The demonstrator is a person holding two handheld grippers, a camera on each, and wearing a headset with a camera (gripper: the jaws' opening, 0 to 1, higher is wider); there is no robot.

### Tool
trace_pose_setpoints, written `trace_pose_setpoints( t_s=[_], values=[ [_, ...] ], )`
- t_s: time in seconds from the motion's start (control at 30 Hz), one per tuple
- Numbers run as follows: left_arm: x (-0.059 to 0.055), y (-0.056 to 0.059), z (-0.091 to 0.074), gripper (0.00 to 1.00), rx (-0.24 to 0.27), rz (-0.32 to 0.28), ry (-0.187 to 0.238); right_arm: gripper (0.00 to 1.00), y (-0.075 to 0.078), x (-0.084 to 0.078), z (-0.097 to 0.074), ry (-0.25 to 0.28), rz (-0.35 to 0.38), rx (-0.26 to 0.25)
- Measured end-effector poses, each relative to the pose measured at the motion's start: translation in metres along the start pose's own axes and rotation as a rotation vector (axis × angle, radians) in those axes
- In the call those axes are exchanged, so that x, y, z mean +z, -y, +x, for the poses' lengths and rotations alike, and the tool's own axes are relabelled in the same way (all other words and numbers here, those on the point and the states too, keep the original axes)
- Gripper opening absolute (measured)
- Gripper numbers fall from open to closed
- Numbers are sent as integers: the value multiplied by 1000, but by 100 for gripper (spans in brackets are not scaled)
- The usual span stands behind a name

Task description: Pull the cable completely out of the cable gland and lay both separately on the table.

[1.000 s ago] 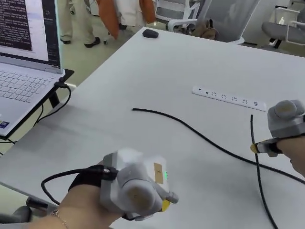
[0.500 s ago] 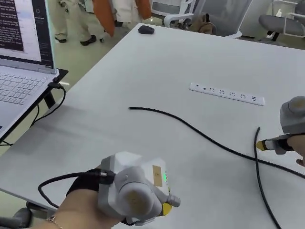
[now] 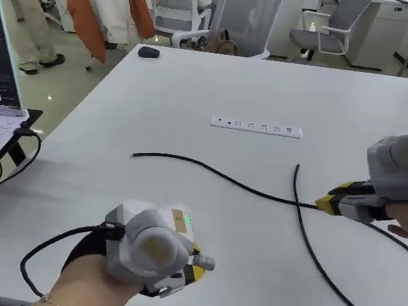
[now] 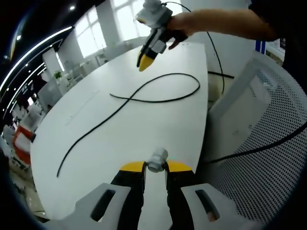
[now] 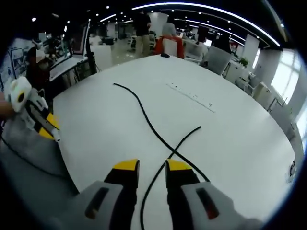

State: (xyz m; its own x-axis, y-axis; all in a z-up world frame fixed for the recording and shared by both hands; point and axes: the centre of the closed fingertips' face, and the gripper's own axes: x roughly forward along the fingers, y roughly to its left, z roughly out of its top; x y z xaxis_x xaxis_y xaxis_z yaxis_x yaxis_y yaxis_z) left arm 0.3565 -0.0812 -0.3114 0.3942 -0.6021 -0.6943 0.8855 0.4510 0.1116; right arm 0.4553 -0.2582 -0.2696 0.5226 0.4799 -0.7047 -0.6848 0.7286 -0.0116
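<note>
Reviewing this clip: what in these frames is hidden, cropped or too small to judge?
- cable: head view, its loop is cut off by the right and bottom edges, and one stretch passes behind the right gripper.
- cable gland: left gripper view, small, its body covered by the fingers of the left gripper.
- power strip: head view, markings too small to read.
- laptop: head view, cut by the left edge.

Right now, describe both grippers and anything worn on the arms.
The left gripper and the right gripper share a rounded light-grey body and black jaws with yellow tips. The left one carries a small green light, a tan sticker and a black wire coming from its back. That arm wears a black wristband and a thin bracelet.
</note>
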Motion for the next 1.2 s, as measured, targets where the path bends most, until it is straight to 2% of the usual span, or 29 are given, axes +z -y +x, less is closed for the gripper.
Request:
trace_pose_setpoints(
  t_s=[0.07,0.1,0.17,0.2,0.27,0.37,0.4,0.47,0.53,0.57,0.63,0.7,0.73,0.8,0.87,0.93,1.0,1.1,1.2],
  values=[
    [1,-8,1,17,-1,-60,8,21,-16,-11,-15,0,3,-1],
    [2,-13,3,17,-1,-94,19,21,-20,-16,-20,-5,-24,-24],
    [1,-21,10,17,-15,-123,23,20,-25,-23,-34,-1,-79,-84],
    [0,-24,14,17,-22,-121,19,20,-37,-31,-41,5,-45,-73],
    [-5,-26,25,17,-48,-138,6,19,-50,-37,-49,14,-39,-65],
    [-13,-19,38,17,-124,-171,-8,19,-66,-44,-57,27,-28,-60],
    [-17,-23,44,17,-117,-174,-14,19,-72,-43,-58,42,-10,-48],
    [-26,-23,54,17,-134,-182,-40,19,-84,-43,-59,69,18,-24],
    [-35,-21,62,17,-147,-173,-59,19,-92,-49,-59,53,29,-15],
    [-38,-21,64,17,-150,-175,-63,20,-93,-51,-59,49,27,-17],
    [-41,-17,69,17,-174,-183,-39,20,-96,-52,-62,43,24,-21],
    [-47,-16,72,17,-167,-215,-36,20,-99,-53,-65,42,25,-18],
    [-51,-15,74,17,-167,-210,-38,20,-101,-54,-67,38,22,-14],
    [-55,-13,76,18,-170,-208,-49,20,-102,-54,-68,34,21,-12],
    [-66,-11,77,18,-174,-184,-94,20,-102,-55,-69,36,23,-15],
    [-70,-11,78,18,-168,-169,-105,20,-104,-54,-70,41,35,-11],
    [-71,-10,78,18,-174,-156,-107,20,-105,-53,-71,40,35,-10],
    [-71,-17,78,20,-132,-152,-113,20,-108,-55,-71,25,14,-4],
    [-61,-24,72,32,-101,-146,-97,22,-106,-56,-70,17,22,-16]
  ],
)
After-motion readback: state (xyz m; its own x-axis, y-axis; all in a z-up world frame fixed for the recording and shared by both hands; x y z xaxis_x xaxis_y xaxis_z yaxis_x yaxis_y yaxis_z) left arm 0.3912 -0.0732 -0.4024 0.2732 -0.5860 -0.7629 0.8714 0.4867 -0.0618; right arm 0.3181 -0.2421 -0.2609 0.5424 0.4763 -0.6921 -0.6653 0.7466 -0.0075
